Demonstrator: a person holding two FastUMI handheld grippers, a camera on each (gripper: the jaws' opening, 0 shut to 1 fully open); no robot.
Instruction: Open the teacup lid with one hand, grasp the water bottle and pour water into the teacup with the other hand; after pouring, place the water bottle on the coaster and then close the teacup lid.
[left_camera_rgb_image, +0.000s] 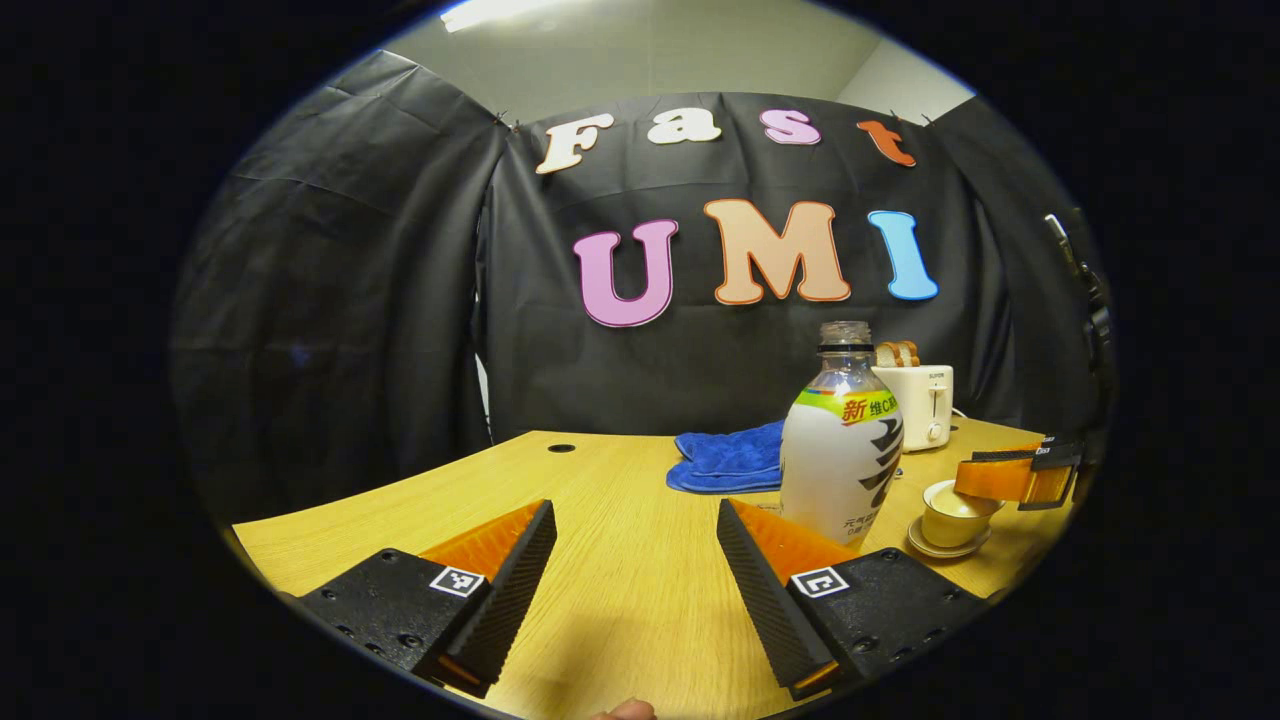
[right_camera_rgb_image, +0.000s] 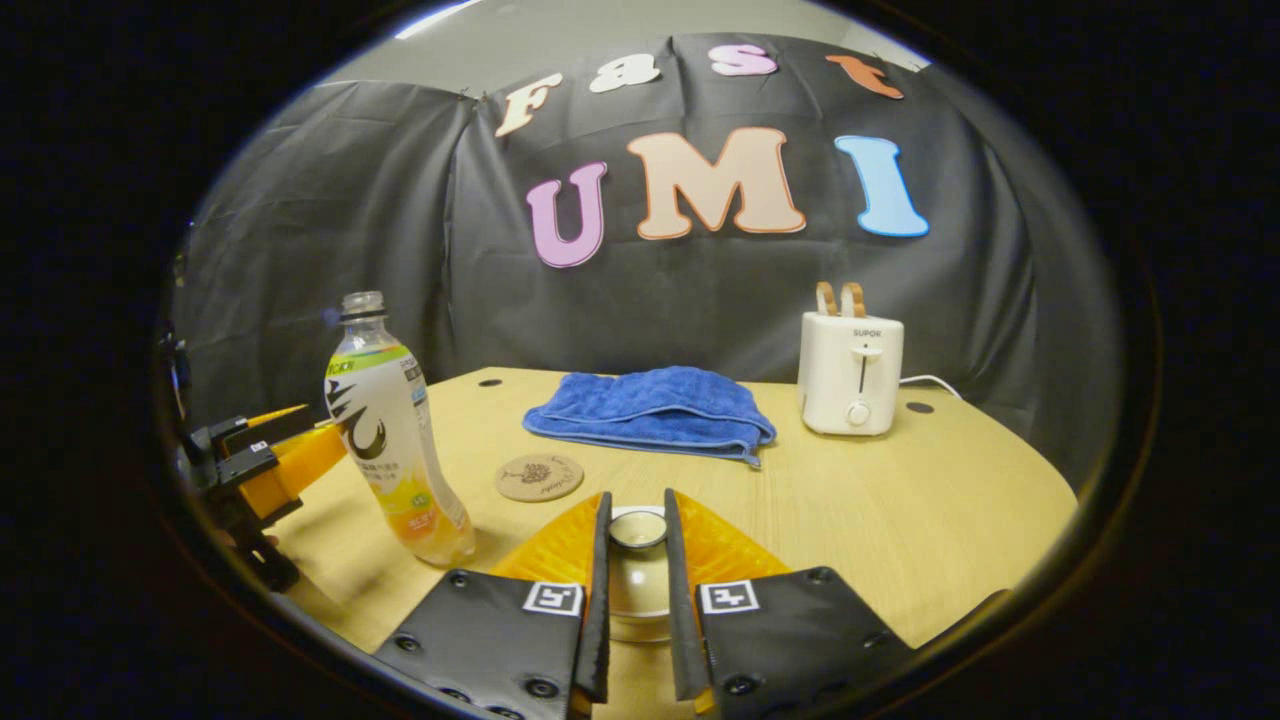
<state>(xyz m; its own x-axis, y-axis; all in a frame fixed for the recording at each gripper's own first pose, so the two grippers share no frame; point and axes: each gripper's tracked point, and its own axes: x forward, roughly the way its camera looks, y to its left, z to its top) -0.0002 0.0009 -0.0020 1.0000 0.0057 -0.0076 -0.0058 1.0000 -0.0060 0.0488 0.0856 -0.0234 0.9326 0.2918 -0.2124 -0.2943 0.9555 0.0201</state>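
An uncapped water bottle with a white and yellow label stands upright on the wooden table. My left gripper is open, and the bottle stands just beyond its right finger. A cream teacup on a saucer sits to the right of the bottle, with my right gripper over it. In the right gripper view, my right gripper is shut on the knob of the teacup lid. I cannot tell if the lid is lifted. Also there, the bottle stands at left, the left gripper beside it, and a round coaster between bottle and cup.
A folded blue towel lies behind the coaster. A white toaster with two slices of bread stands at the back right, its cord trailing right. In the left gripper view, the towel and toaster are behind the bottle.
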